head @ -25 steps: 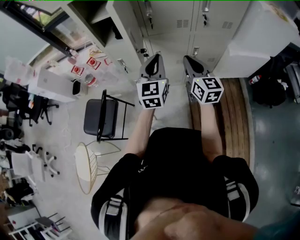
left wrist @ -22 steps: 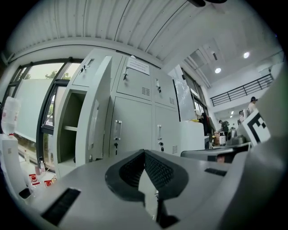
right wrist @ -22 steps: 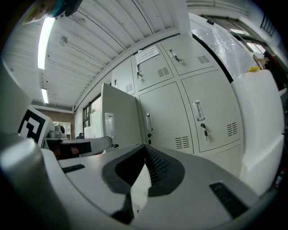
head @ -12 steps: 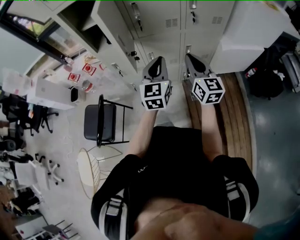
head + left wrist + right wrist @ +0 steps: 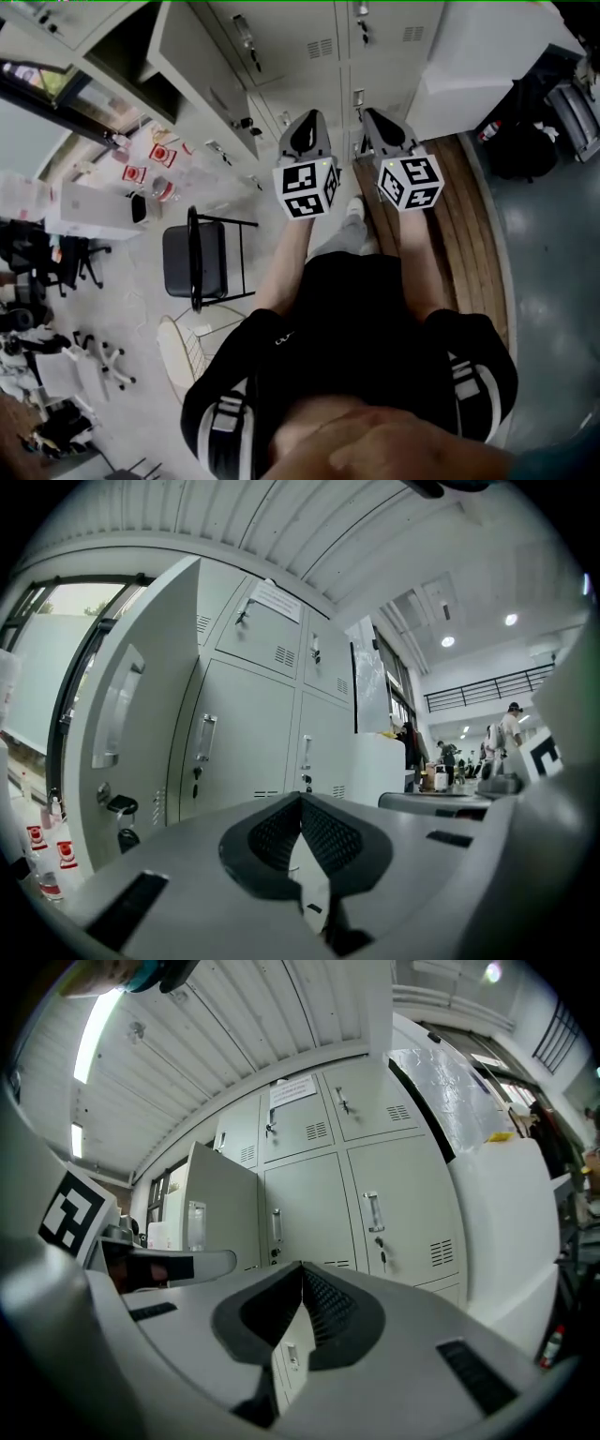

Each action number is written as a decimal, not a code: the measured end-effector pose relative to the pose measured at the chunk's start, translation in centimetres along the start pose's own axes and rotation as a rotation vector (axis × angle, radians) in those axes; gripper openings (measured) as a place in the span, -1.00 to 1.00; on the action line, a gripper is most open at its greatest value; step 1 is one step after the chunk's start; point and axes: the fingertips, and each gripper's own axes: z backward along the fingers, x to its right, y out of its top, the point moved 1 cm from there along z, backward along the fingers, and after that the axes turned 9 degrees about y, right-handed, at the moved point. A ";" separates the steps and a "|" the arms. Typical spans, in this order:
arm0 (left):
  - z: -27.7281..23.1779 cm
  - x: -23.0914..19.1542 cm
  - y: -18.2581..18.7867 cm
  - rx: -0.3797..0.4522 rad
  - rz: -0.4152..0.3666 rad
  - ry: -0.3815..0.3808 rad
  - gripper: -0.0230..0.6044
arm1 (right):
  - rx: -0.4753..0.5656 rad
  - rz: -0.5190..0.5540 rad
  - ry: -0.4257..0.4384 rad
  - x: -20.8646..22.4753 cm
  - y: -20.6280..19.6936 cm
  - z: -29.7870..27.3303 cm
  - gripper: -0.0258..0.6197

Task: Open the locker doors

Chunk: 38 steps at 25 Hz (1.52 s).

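Observation:
A bank of pale grey lockers (image 5: 281, 42) stands ahead of me. One door (image 5: 202, 84) at the left hangs open; the doors beside it (image 5: 384, 37) are closed. My left gripper (image 5: 309, 117) and right gripper (image 5: 370, 114) are held level, side by side, short of the lockers, and both are shut and empty. In the left gripper view, the left gripper (image 5: 300, 803) points at a closed door with an upright handle (image 5: 205, 738), and the open door (image 5: 131, 733) is to its left. The right gripper (image 5: 302, 1274) faces closed doors (image 5: 398, 1213) and a handle (image 5: 373, 1211).
A black folding chair (image 5: 197, 253) stands to my left, with a round wire stool (image 5: 183, 347) nearer me. A wooden platform (image 5: 469, 225) and a big white cabinet (image 5: 478, 66) are on the right. Bottles (image 5: 150, 169) sit by the window. People (image 5: 506, 728) stand far off.
The person has stepped toward the lockers and carried both grippers forward together. The lockers fill more of the head view, and the chair has slid back. Both jaws stay shut.

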 end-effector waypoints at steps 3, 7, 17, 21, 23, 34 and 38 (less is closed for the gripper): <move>-1.3 0.9 -0.2 -0.006 0.004 -0.021 -0.90 | -0.017 -0.001 -0.038 1.8 0.1 -0.5 -0.86; -3.4 1.0 -0.3 -0.004 0.015 -0.031 -0.90 | -0.036 0.032 -0.053 3.5 0.4 -2.2 -0.86; -9.9 1.8 -0.6 -0.027 0.028 -0.032 -0.90 | -0.073 0.044 -0.160 9.9 1.9 -6.2 -0.86; -12.3 1.9 -0.8 -0.036 0.028 -0.034 -0.90 | -0.087 0.040 -0.219 12.8 1.9 -7.5 -0.86; -13.7 2.1 -0.7 -0.040 0.023 -0.036 -0.90 | -0.086 0.041 -0.214 14.0 2.1 -8.4 -0.86; -19.6 2.5 -2.4 -0.101 0.004 -0.046 -0.90 | -0.102 0.025 -0.176 19.0 1.6 -13.7 -0.80; -21.2 2.3 -2.7 -0.108 0.010 -0.040 -0.89 | -0.115 0.020 -0.147 20.3 1.2 -15.5 -0.79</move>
